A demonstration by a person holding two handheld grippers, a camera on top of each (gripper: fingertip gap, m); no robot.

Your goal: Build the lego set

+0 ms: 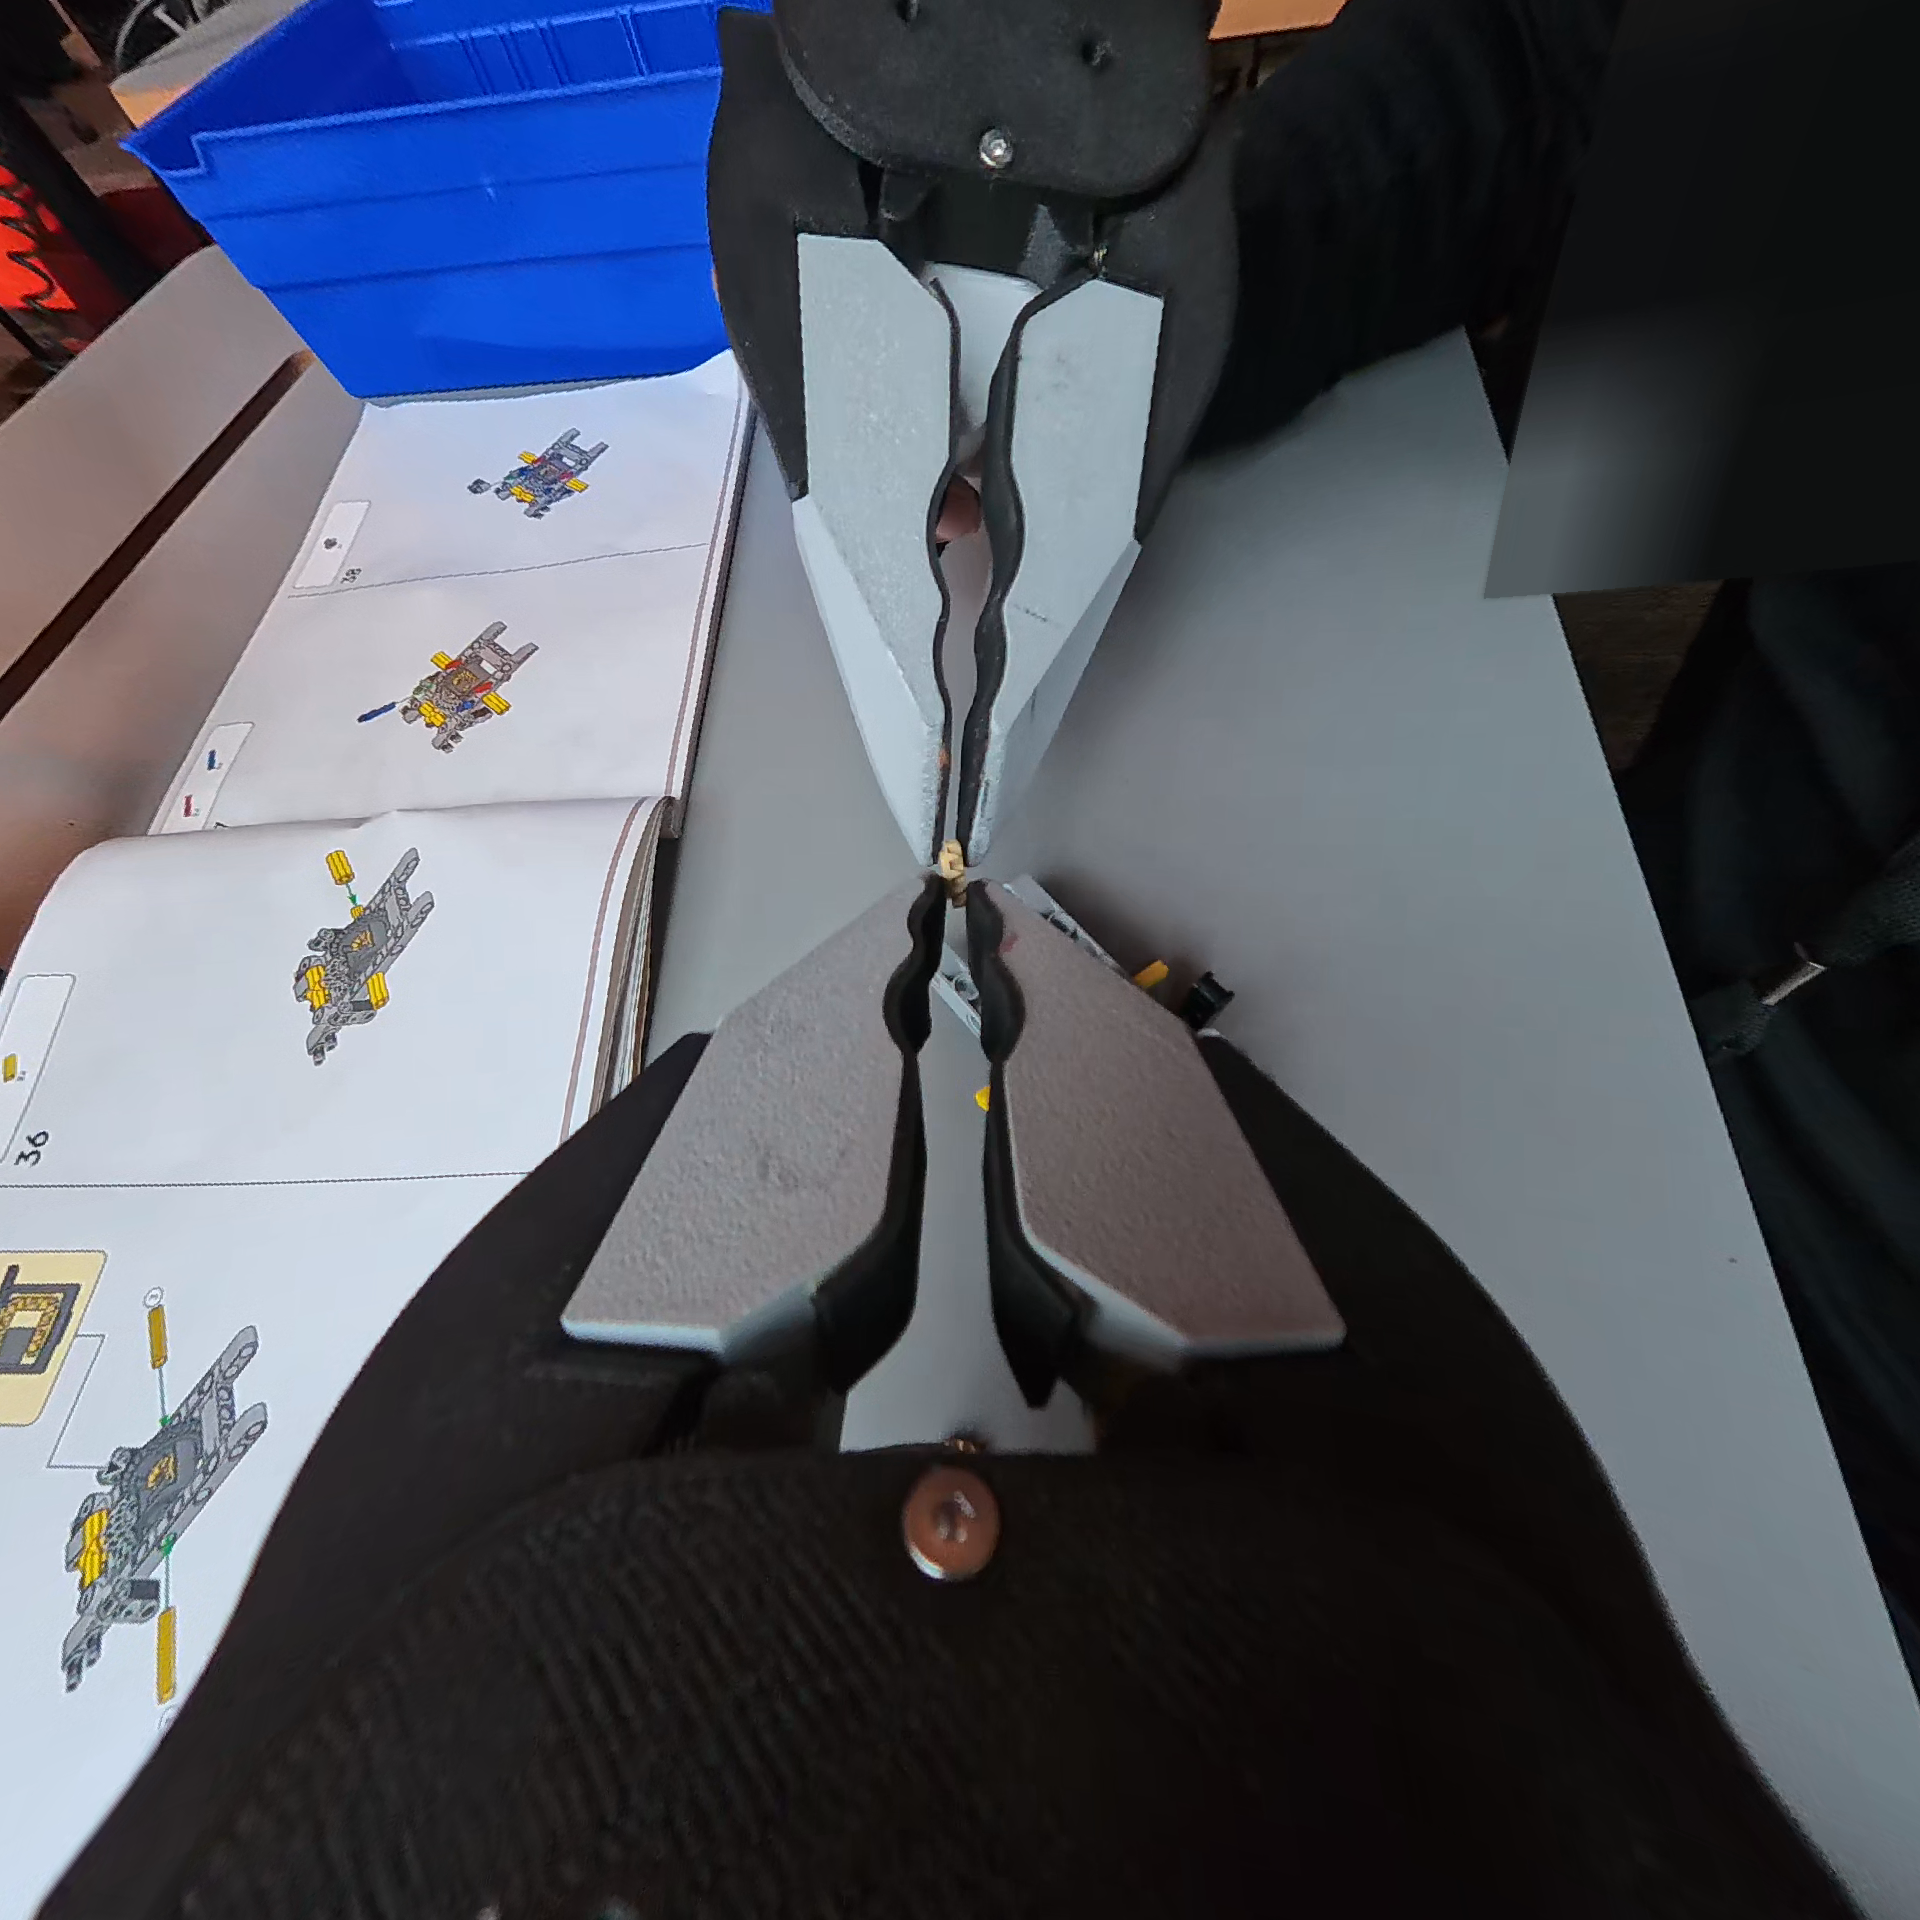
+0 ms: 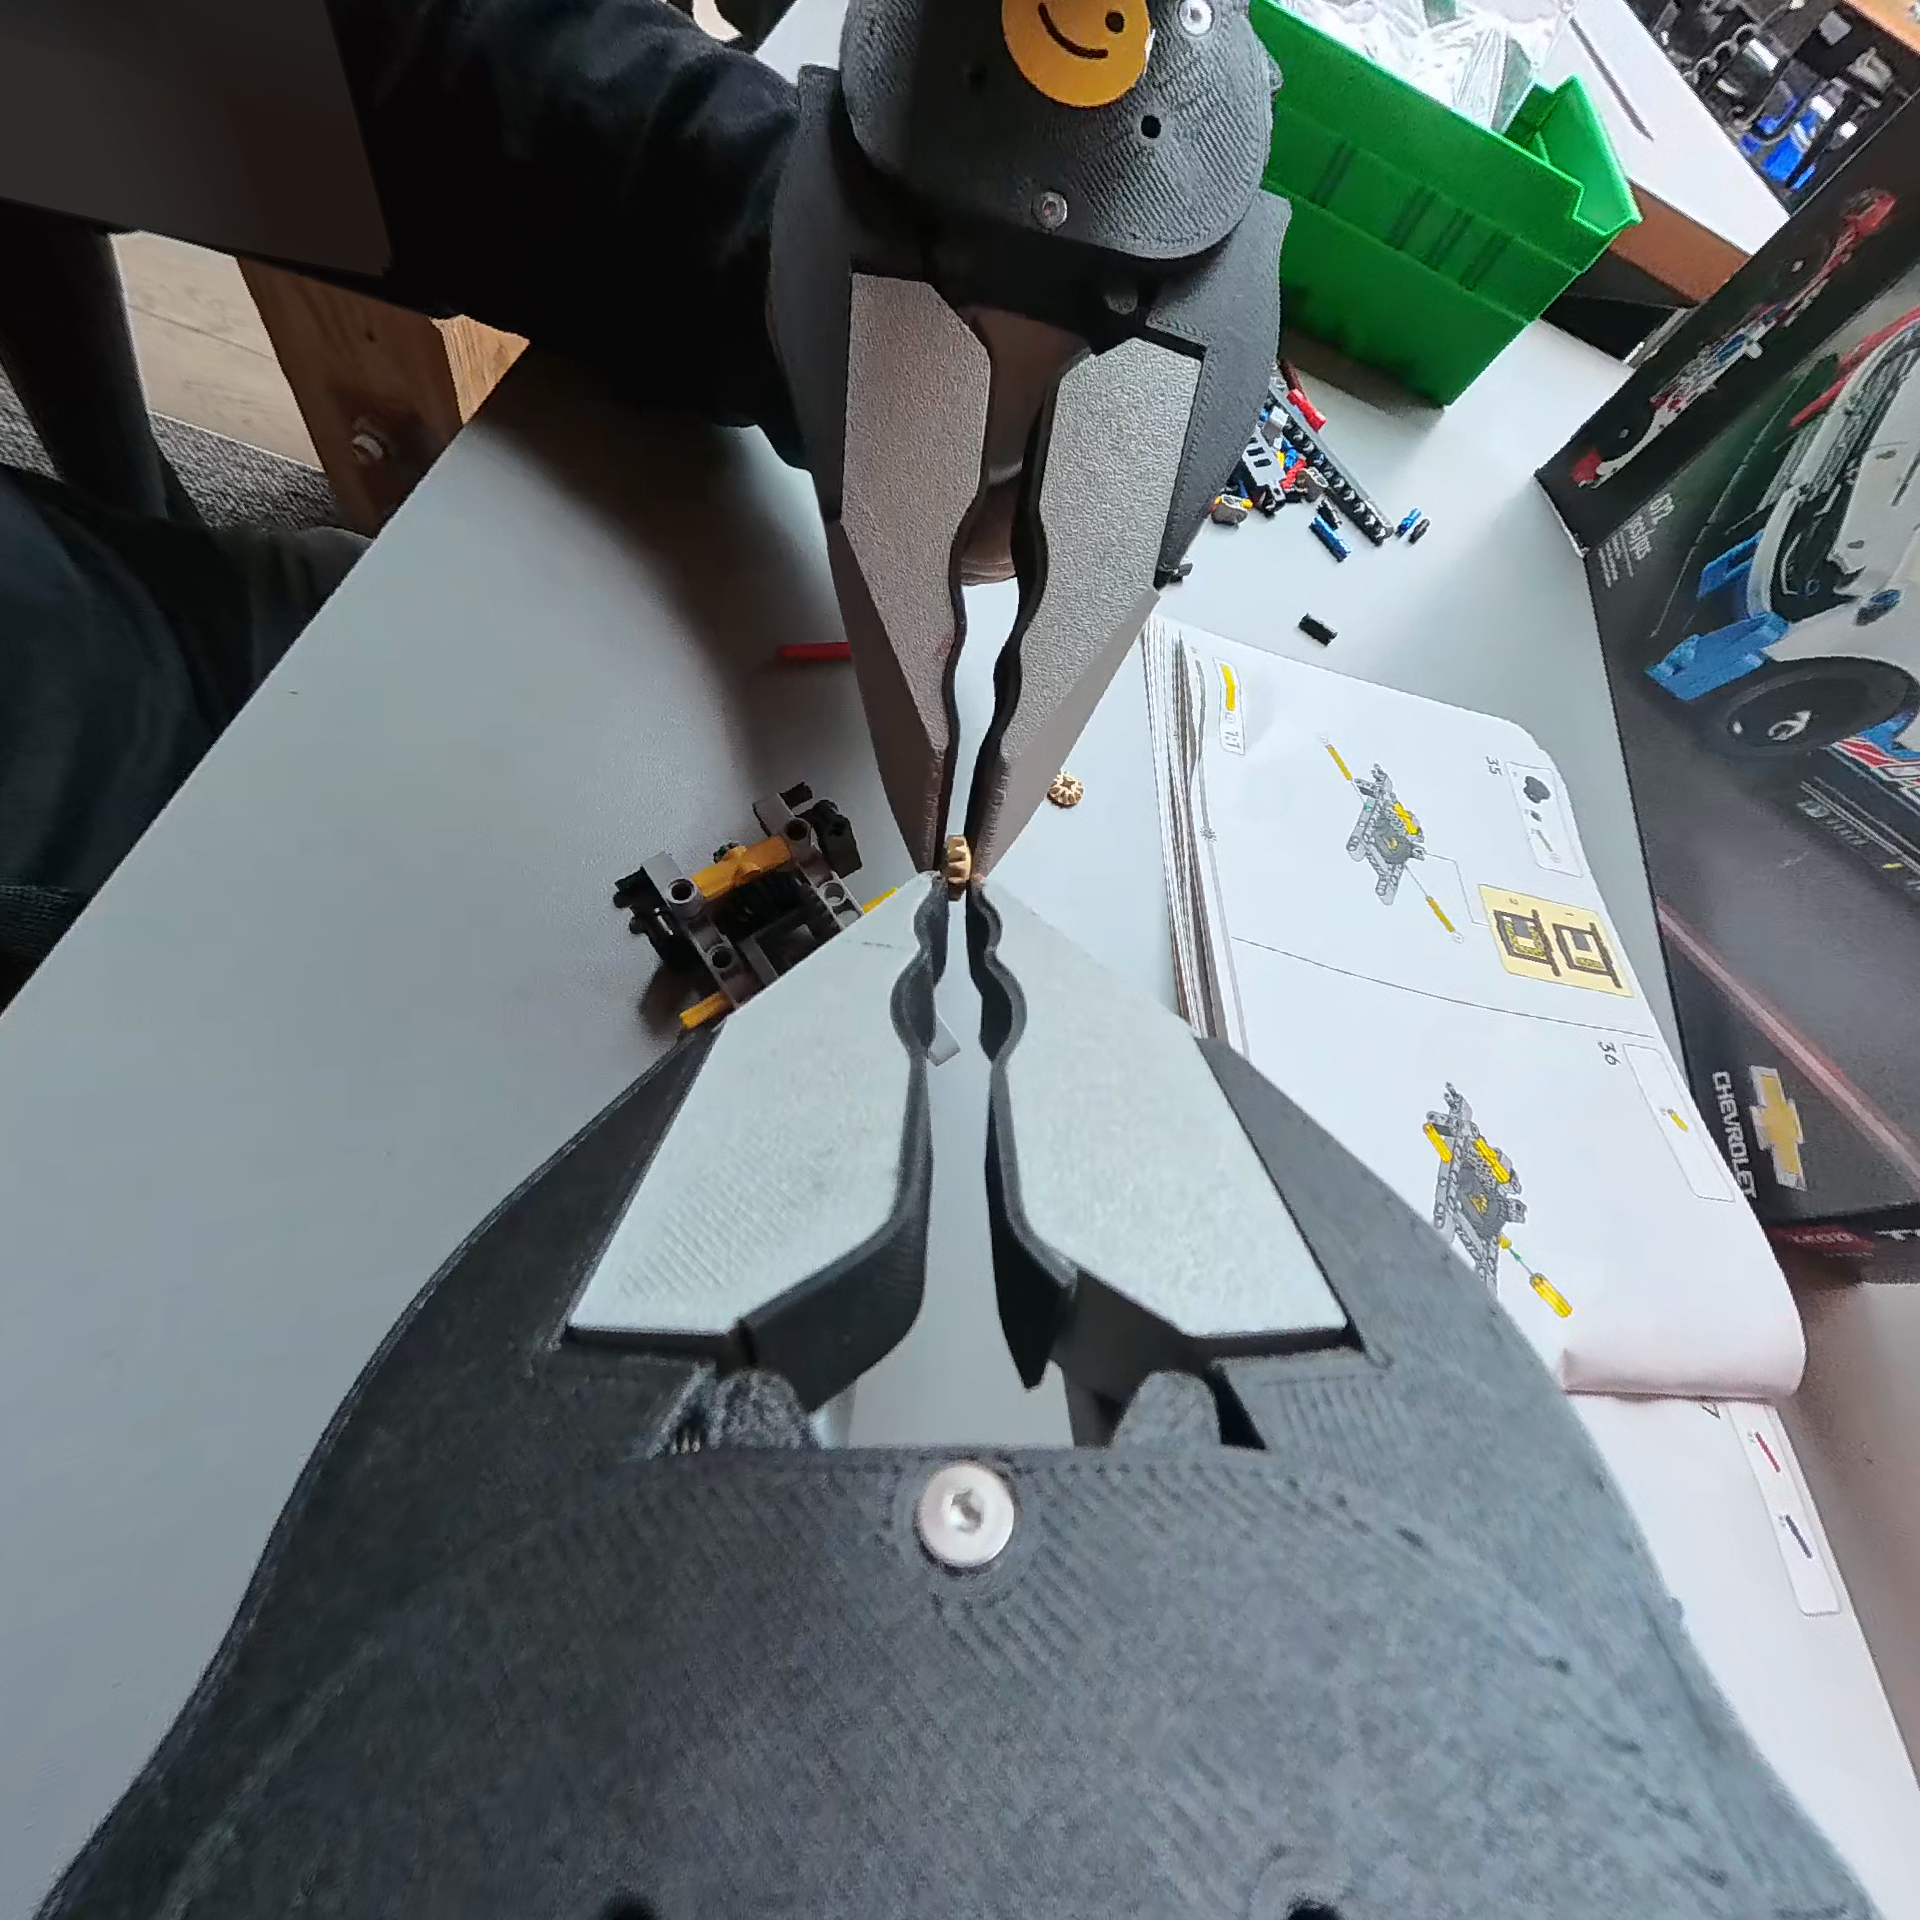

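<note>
Left claw (image 1: 951, 902): tips nearly pressed together, pinching a small tan gear (image 1: 952, 864) held above the grey surface (image 1: 1299, 831).
Right claw (image 2: 956, 902): tips likewise narrowed onto the same gear (image 2: 957, 860), meeting the other claw tip to tip from the opposite side; which claw bears the gear cannot be told.
Left wrist view only: blue bin (image 1: 457, 208) at the far left, touching the top edge of the open instruction booklet (image 1: 499, 644).
Right wrist view only: part-built black, grey and yellow model (image 2: 753, 899) on the surface just left of the claw tips; a second tan gear (image 2: 1067, 790) lying loose near the booklet (image 2: 1455, 987); a red pin (image 2: 814, 652); a scatter of small loose pieces (image 2: 1309, 468); green bin (image 2: 1444, 208) beyond them; the set's box (image 2: 1787, 727) at the right edge.
Pose: both claws aimed level at one another over the surface; a dark sleeve (image 2: 582, 197) runs behind the left one.
</note>
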